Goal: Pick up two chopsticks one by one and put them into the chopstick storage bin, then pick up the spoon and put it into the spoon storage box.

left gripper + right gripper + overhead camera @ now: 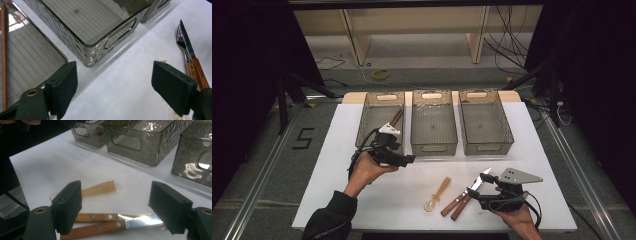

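Observation:
A knife and a fork with wooden handles lie crossed on the white table at the front right. An amber plastic spoon lies just left of them. My right gripper hovers open over their metal ends. In the right gripper view the knife and the fork lie between the jaws of the right gripper, with the spoon beyond. My left gripper is open and empty at the near end of the left bin, and from the left gripper the knife shows at the right.
Three clear bins stand in a row at the back: the left bin holds a brown-handled utensil; the middle bin and the right bin look bare inside. Bare tabletop lies at the front left.

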